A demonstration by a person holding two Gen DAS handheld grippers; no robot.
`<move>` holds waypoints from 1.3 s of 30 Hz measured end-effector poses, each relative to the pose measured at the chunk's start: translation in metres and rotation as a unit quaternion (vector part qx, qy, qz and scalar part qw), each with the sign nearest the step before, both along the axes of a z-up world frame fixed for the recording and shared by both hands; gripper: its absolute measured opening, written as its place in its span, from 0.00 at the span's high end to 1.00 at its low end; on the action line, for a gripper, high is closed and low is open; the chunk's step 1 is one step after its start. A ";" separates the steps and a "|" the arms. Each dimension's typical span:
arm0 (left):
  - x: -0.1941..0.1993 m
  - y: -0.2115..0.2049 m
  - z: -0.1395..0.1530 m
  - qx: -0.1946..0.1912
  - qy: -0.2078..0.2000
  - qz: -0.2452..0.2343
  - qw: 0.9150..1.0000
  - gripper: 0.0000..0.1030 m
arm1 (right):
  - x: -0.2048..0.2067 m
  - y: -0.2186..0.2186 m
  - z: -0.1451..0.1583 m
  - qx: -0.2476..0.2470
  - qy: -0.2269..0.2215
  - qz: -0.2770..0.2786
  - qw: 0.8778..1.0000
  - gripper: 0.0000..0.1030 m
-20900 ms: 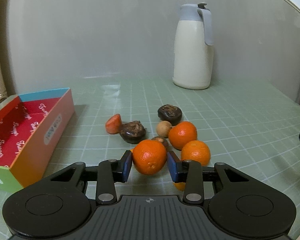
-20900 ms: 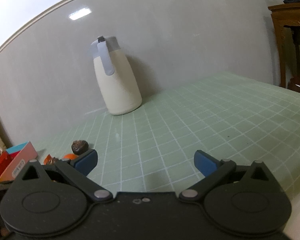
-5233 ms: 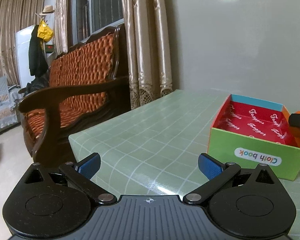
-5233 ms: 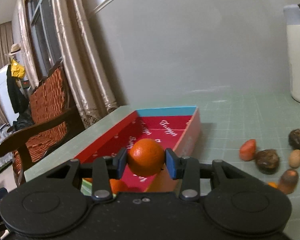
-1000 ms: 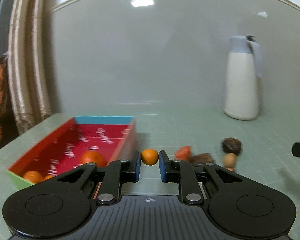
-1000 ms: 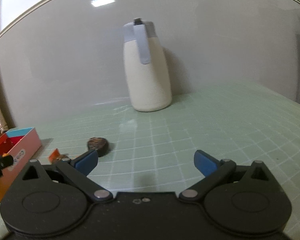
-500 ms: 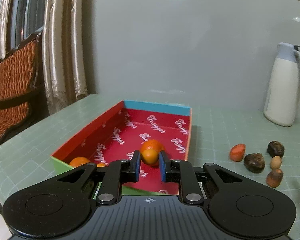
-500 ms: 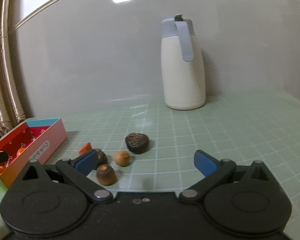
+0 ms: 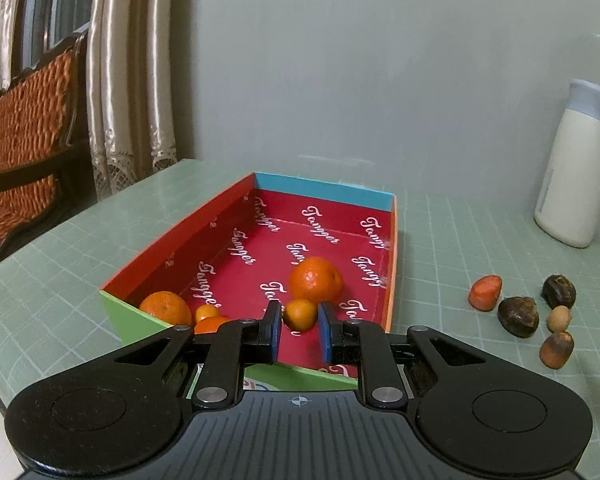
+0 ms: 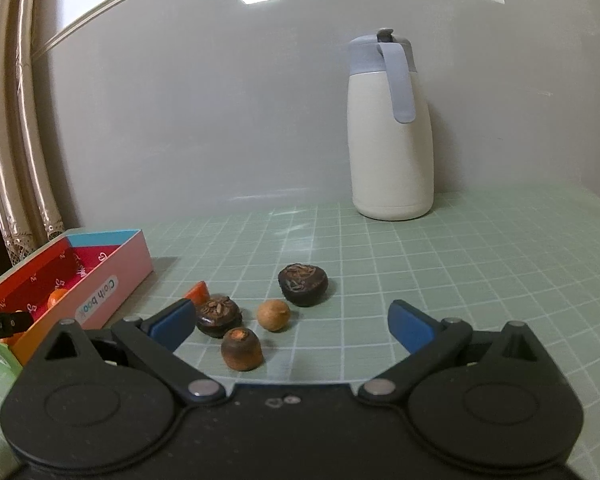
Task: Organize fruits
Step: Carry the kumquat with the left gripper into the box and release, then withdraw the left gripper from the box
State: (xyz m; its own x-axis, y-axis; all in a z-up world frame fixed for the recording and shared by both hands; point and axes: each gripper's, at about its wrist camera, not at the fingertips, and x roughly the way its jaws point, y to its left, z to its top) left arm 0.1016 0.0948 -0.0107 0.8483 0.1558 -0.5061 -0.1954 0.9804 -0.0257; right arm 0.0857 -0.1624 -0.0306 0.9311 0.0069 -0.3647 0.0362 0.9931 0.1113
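Left wrist view: left tongs (image 9: pixel 299 330) clenched on a small orange (image 9: pixel 299 313), held over the near end of the open red-lined box (image 9: pixel 188 236), above its floor. Four oranges already lie inside, the large orange (image 9: pixel 315 280) just beyond the held one. Judged step: the drop. Best to lower until the fruit is near the floor before letting go, so it does not bounce or roll; keep the tips inside the near green wall (image 9: pixel 128 318). Open floor lies toward the far blue end. Right tongs (image 10: pixel 291 322) released, empty, hovering over the green gridded surface (image 10: pixel 480 264) near the dark and tan fruits (image 10: pixel 242 349). Room is wide on the right; the white jug (image 10: pixel 390 136) stands well apart.
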 end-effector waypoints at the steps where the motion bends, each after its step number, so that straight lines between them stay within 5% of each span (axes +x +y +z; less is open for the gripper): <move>1: 0.000 0.000 0.000 0.000 0.001 0.002 1.000 0.81 | 0.000 -0.001 0.000 0.001 0.000 -0.001 1.000 0.00; 10: -0.003 0.008 0.001 -0.025 -0.001 0.004 1.000 0.79 | 0.001 -0.002 0.000 0.003 0.002 -0.001 1.000 0.00; 12: -0.006 0.011 0.003 -0.032 -0.006 0.007 0.999 0.67 | 0.001 -0.002 -0.001 0.003 0.001 -0.001 1.000 0.00; 14: -0.012 0.010 0.007 -0.018 -0.024 0.021 0.999 0.17 | 0.001 -0.001 -0.001 0.004 0.002 -0.002 1.000 0.00; 16: -0.023 0.007 0.012 0.008 -0.053 0.043 0.998 0.04 | 0.001 -0.002 -0.001 0.004 0.002 -0.002 1.000 0.00; 24: -0.037 -0.002 0.017 0.066 -0.071 0.025 0.995 0.00 | 0.004 -0.001 -0.001 0.009 0.006 -0.002 1.000 0.00; 39: -0.043 0.046 0.008 0.047 -0.031 0.077 0.995 0.00 | 0.019 0.020 -0.008 0.013 0.022 0.022 0.999 0.00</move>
